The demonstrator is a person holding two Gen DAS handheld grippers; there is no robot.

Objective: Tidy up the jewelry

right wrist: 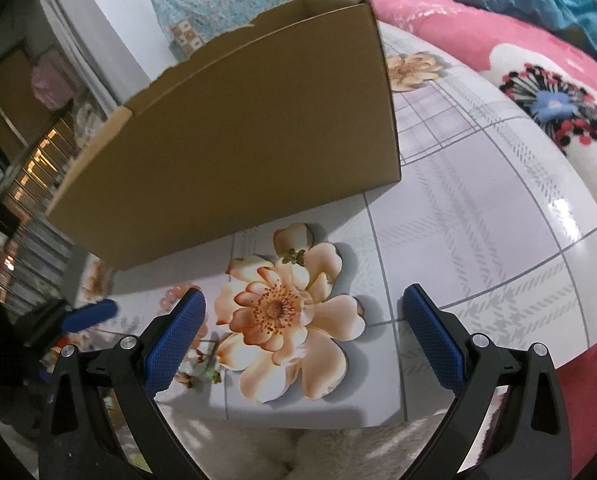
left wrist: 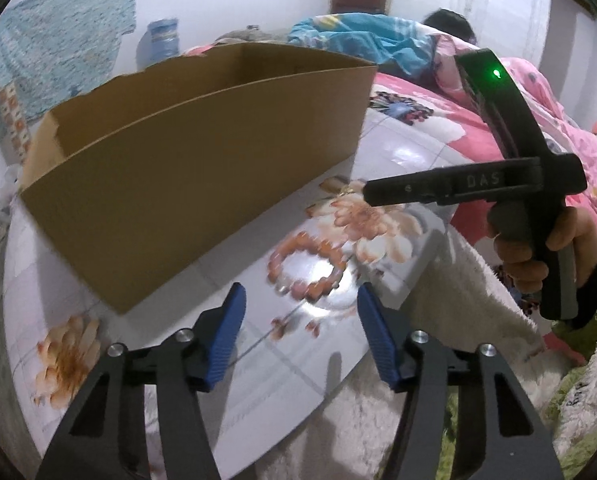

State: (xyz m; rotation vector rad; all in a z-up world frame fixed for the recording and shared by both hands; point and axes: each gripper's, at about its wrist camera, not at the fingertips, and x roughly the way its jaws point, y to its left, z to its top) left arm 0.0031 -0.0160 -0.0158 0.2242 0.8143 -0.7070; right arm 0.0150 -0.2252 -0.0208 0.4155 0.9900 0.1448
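A bracelet of orange-pink beads point(left wrist: 306, 268) lies on the glossy flower-printed surface point(left wrist: 258, 360). My left gripper point(left wrist: 301, 292) is open just in front of it, its blue pads either side of the near beads without touching them. An open brown cardboard box point(left wrist: 202, 152) stands behind and to the left. In the right wrist view my right gripper point(right wrist: 303, 294) is open over a printed flower, holding nothing. A small gold butterfly-shaped piece point(right wrist: 294, 257) lies ahead of it, near the box point(right wrist: 238, 128). A few of the bracelet's beads point(right wrist: 174, 294) show beside the left pad.
A pink flowered blanket point(right wrist: 518, 48) lies to the right and behind, with a person under it point(left wrist: 450, 24). White fuzzy cloth point(left wrist: 478, 288) borders the surface's near edge. A hand point(left wrist: 546, 256) holds the right gripper's handle. Shelves point(right wrist: 30, 168) stand at far left.
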